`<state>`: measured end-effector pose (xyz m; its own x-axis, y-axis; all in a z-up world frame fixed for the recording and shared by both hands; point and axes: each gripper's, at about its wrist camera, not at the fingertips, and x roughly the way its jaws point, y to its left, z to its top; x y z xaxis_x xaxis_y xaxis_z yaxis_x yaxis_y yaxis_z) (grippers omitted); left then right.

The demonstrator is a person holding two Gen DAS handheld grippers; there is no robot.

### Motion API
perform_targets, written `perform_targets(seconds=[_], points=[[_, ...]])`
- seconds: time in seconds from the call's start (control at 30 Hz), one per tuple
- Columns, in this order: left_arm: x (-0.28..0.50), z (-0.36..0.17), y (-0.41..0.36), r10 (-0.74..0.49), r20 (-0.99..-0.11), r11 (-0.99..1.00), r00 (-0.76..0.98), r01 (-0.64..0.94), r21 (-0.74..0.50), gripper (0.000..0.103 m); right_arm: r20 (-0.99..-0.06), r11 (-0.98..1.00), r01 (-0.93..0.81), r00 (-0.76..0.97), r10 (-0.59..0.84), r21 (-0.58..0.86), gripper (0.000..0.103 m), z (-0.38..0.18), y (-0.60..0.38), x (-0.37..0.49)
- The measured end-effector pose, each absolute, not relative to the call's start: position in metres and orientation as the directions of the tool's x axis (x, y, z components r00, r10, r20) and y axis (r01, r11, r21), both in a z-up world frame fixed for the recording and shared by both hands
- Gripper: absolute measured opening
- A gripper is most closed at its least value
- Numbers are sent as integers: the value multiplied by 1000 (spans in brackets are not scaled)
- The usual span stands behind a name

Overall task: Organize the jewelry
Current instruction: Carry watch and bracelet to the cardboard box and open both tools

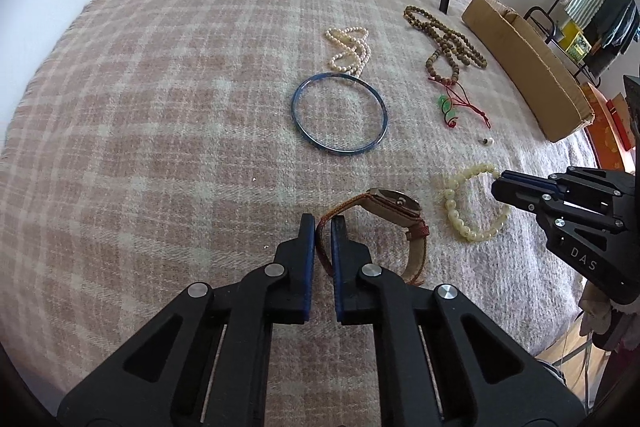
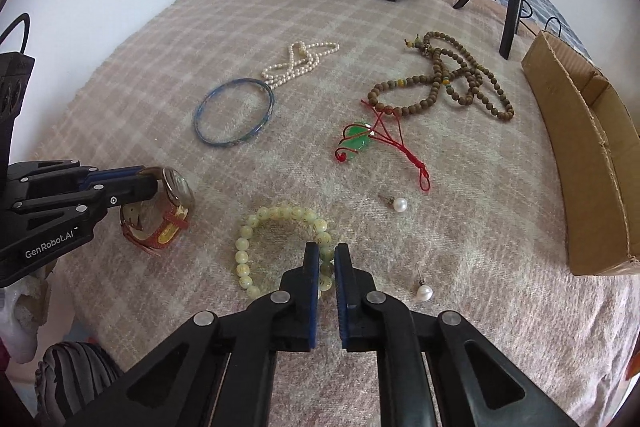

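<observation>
Left gripper [image 1: 322,227] is pinching the wristwatch [image 2: 160,205] by its strap; right gripper [image 2: 327,255] is clamping the pale-yellow bead bracelet [image 2: 280,247] at its near-right arc; cardboard box [image 2: 580,163] is lying far right (nearer the right gripper), long axis running away.

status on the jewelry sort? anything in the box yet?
Done: nothing visibly; what shows of the cardboard box holds no jewelry. In hand: left gripper clamps the watch strap; right gripper closes on the pale bead bracelet. Left: blue bangle, pearl necklace, wooden beads, jade pendant, two pearl earrings.
</observation>
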<state>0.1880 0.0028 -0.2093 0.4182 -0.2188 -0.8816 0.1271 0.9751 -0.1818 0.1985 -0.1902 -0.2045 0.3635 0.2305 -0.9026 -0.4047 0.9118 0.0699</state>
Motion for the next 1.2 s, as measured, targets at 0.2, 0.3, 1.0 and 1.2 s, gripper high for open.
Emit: perform_targets(seconds=[0.2,0.3,1.0,1.2], points=[[187,-191,-2,-213,-863,976,458,139,-167,6,-876,917,-390,412,252,81,5,-183,-202,192],[189,-181,-7,-219,-853,975,474,148,-168,6,-862,922,-378,436,259,86,5,-172,-211,190],[240,-131,-95,-296,-796,949,528,256,-183,6,-754,969,-223,618,223,104,5,-102,-324,205],[263,-119,-138,-319,-781,937,537,304,-174,6,-737,981,-166,650,184,99,5,-95,-360,214]])
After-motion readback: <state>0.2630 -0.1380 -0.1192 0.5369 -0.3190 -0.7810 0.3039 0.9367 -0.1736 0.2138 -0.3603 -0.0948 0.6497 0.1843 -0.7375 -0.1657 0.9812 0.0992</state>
